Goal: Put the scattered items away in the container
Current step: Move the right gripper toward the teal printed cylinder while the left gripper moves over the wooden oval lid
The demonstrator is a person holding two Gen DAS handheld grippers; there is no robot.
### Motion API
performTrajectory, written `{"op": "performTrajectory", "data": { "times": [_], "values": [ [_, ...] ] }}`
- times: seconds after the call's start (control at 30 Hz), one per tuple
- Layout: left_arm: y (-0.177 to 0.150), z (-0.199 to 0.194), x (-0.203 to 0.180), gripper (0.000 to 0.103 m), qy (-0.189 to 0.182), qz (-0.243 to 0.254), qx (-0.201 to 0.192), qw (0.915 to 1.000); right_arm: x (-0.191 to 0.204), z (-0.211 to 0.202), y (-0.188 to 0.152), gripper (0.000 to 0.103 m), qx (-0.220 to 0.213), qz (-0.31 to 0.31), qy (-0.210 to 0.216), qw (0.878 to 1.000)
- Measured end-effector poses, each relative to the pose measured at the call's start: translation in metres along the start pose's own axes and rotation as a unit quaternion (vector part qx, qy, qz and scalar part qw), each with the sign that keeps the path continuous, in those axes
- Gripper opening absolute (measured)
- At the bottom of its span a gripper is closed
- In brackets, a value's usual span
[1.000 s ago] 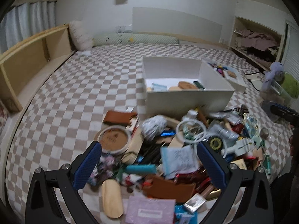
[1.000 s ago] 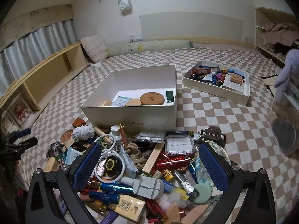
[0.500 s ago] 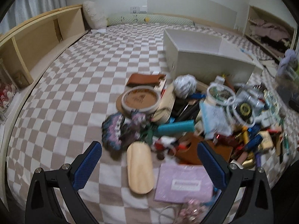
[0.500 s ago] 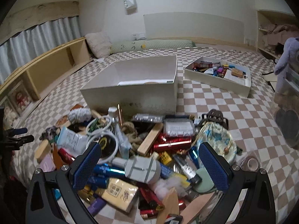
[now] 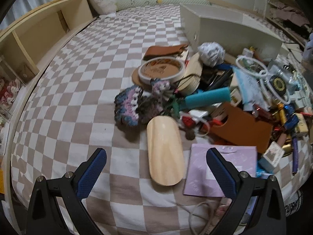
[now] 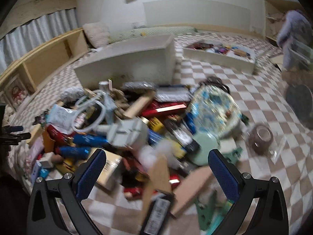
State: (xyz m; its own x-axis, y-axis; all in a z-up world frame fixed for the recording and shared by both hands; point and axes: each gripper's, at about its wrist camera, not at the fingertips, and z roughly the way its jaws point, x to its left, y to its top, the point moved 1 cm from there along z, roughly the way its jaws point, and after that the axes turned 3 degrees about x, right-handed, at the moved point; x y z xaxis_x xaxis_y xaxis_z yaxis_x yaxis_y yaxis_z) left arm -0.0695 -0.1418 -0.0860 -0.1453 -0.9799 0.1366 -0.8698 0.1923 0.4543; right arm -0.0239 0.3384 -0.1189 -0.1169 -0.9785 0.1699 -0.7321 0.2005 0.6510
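**Both grippers lower and closer to the pile**

Since one second ago, we have brought both grippers down toward the heap, and the white container's inside, visible before, is now hidden behind its wall in both views.

Our left gripper (image 5: 156,160) is wide open and holds nothing. Between its fingers, at 12 o'clock and very near, lies a pale wooden oval piece (image 5: 165,149) flat on the checkered blanket (image 5: 78,90). A purple card (image 5: 221,172) lies just beside it at 3 o'clock, partly under the right fingertip. Beyond the wooden piece we see a crocheted bundle (image 5: 133,105) at 11 o'clock, a teal tube (image 5: 207,97) and a brown leather piece (image 5: 240,127) at 1 o'clock. Further on is a round embroidery hoop (image 5: 160,70), then a grey yarn ball (image 5: 211,52). The white container (image 5: 230,25) stands behind the heap at 1 o'clock.

Our right gripper (image 6: 157,165) is also wide open and empty. This view is blurred. Close between the fingers are tilted cardboard pieces (image 6: 156,178); further at 11 o'clock lies a grey tool (image 6: 125,131), and at 1 o'clock a patterned round pouch (image 6: 215,105). A tape roll (image 6: 261,139) sits apart at 2 o'clock. The white container (image 6: 127,66) is beyond the heap at 12 o'clock, and a shallow tray (image 6: 219,58) of small things lies further at 1 o'clock.
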Motion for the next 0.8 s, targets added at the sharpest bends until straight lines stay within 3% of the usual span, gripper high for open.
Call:
{"op": "performTrajectory", "data": {
  "times": [0.33,0.5,0.63,0.8],
  "values": [
    [-0.009,0.02,0.003,0.103,0.054,0.005,0.045,0.9975,-0.026,-0.004,-0.018,0.103,0.016,0.056,-0.02,0.998],
    [-0.012,0.016,0.002,0.103,0.075,0.009,0.044,0.9962,-0.032,-0.011,-0.019,0.103,0.023,0.07,-0.031,0.997],
    [-0.015,0.014,0.003,0.103,0.086,0.003,0.049,0.9951,-0.041,-0.018,-0.012,0.103,0.061,0.064,-0.064,0.994],
    [-0.023,0.023,0.013,0.103,0.064,-0.031,0.091,0.9933,-0.058,-0.024,-0.01,0.103,0.104,0.01,-0.135,0.985]
  ]
}}
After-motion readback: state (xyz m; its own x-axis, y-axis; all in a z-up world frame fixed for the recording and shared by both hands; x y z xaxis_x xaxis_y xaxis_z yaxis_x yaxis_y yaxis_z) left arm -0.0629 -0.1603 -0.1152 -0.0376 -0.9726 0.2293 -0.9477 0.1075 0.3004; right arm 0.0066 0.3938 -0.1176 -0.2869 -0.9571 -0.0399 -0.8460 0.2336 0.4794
